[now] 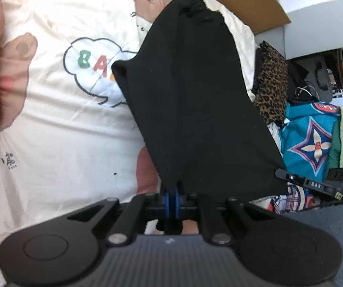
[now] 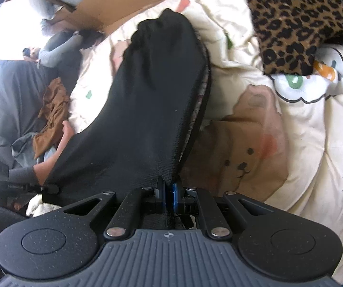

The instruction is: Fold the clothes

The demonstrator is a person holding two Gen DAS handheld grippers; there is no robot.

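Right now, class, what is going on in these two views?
A person is folding clothes over a bed with a hand-held tool in each hand. The left tool and the right tool are both shut on edges of the same black garment, holding it up above the cream bear-print bedspread. A leopard-print garment and a blue patterned one lie nearby.

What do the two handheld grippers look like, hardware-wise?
Both look identical. The left gripper and right gripper have a ribbed grey body, black housing with round discs on either side, black linkage bars with silver pivot pins, and blue finger pads. A small mark sits at the body's centre. No cables visible.
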